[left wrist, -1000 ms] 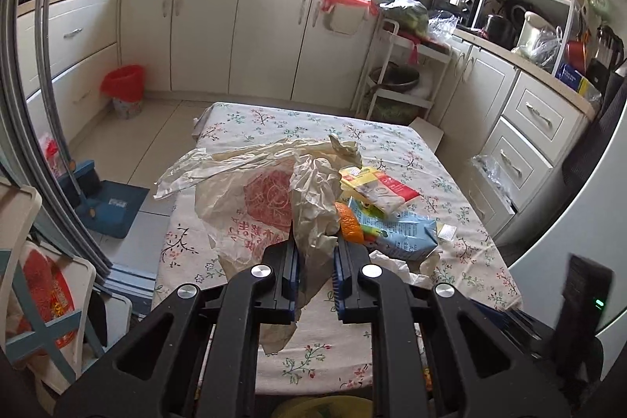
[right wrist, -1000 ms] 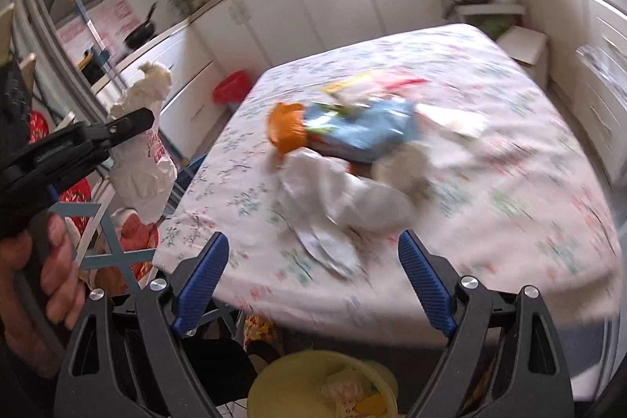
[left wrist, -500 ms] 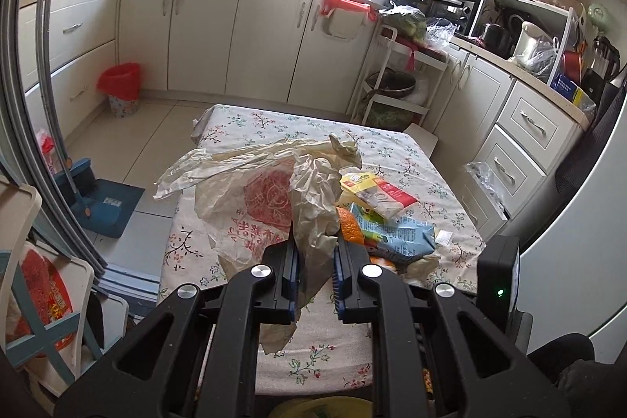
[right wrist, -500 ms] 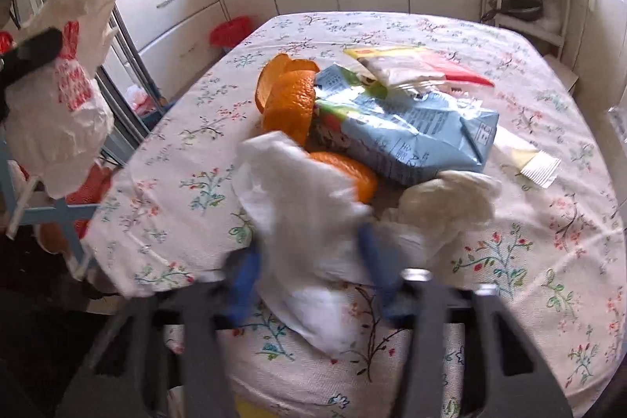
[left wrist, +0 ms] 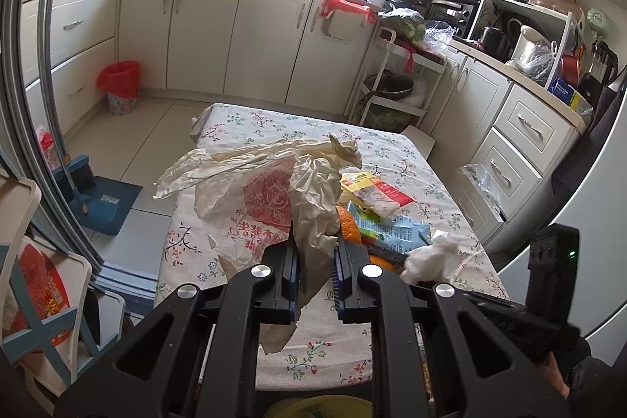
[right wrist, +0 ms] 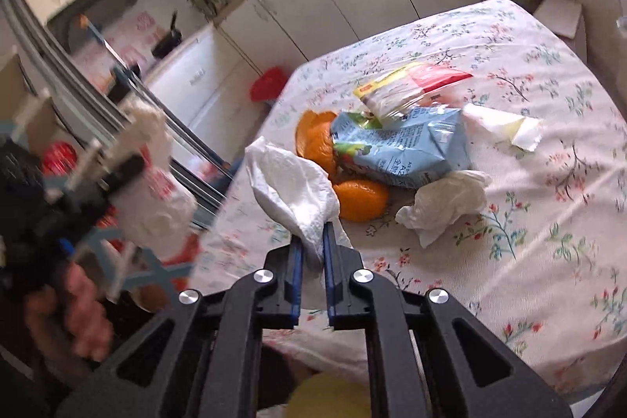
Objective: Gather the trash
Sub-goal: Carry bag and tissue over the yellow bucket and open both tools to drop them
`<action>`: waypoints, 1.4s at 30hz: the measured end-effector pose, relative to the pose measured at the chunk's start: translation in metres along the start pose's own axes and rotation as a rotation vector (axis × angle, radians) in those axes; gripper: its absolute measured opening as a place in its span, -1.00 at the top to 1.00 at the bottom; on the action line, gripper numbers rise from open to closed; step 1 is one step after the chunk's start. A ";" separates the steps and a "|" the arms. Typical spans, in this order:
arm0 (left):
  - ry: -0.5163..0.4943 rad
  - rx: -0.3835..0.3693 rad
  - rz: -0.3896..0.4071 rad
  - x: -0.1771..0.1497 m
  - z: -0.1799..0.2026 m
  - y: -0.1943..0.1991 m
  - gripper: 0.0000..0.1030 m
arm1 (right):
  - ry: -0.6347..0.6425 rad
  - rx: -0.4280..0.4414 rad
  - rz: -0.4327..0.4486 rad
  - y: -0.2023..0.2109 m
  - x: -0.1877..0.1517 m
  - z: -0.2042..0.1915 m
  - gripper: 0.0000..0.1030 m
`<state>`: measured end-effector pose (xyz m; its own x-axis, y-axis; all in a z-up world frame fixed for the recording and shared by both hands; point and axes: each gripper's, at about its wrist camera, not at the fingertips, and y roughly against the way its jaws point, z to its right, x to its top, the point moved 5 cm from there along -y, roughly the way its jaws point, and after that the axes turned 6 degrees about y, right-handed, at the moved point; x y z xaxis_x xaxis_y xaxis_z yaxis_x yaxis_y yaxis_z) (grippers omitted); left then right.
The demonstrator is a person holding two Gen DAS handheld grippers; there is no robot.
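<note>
My left gripper [left wrist: 315, 249] is shut on a crumpled translucent plastic bag [left wrist: 274, 190] with red print, held above the near edge of the flowered table [left wrist: 274, 128]. My right gripper [right wrist: 312, 241] is shut on a white paper tissue [right wrist: 290, 187] and holds it lifted over the table's near left part. On the table lie orange peels [right wrist: 358, 198], a light blue carton [right wrist: 407, 147], a yellow and red wrapper [right wrist: 407, 89], a second crumpled tissue [right wrist: 446, 202] and a small white packet [right wrist: 505, 124]. The left gripper with the bag [right wrist: 153, 190] shows blurred at the left of the right wrist view.
A yellow bin [right wrist: 329, 398] sits below the grippers at the table's near edge. A red waste bin [left wrist: 119, 85] stands on the floor by the far cabinets. A blue dustpan [left wrist: 106, 198] and a chair [left wrist: 43, 300] are left of the table. Cabinets line the right side.
My right gripper has closed on the white tissue and lifted it off the table. My left gripper still holds the plastic bag in about the same place.
</note>
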<state>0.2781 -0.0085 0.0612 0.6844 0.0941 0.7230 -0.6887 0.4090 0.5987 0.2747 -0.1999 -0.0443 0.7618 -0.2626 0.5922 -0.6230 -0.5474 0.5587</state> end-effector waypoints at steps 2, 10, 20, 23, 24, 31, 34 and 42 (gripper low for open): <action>-0.001 -0.006 0.005 -0.001 0.001 0.002 0.76 | -0.023 0.030 0.017 0.007 0.001 -0.003 0.80; -0.014 -0.016 0.027 -0.018 0.004 0.020 0.76 | -0.040 0.117 0.076 0.044 -0.009 -0.018 0.80; -0.016 -0.044 -0.003 -0.066 0.020 0.051 0.76 | -0.036 0.150 0.052 0.068 -0.049 -0.027 0.80; -0.002 -0.060 -0.024 -0.087 0.022 0.063 0.76 | -0.041 0.148 0.031 0.071 -0.064 -0.027 0.80; 0.002 -0.064 -0.031 -0.092 0.023 0.066 0.76 | -0.043 0.147 0.023 0.072 -0.069 -0.028 0.80; 0.060 -0.106 -0.111 -0.140 0.023 0.085 0.76 | -0.053 0.133 -0.027 0.074 -0.096 -0.030 0.80; 0.097 -0.127 -0.149 -0.158 0.021 0.088 0.76 | -0.058 0.118 -0.059 0.072 -0.109 -0.030 0.80; 0.280 -0.200 -0.338 -0.219 0.012 0.076 0.76 | -0.119 0.073 -0.204 0.052 -0.150 -0.021 0.80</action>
<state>0.0730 -0.0093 -0.0479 0.9190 0.1551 0.3625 -0.3759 0.6225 0.6864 0.1243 -0.1725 -0.0924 0.8886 -0.2299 0.3969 -0.4431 -0.6539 0.6133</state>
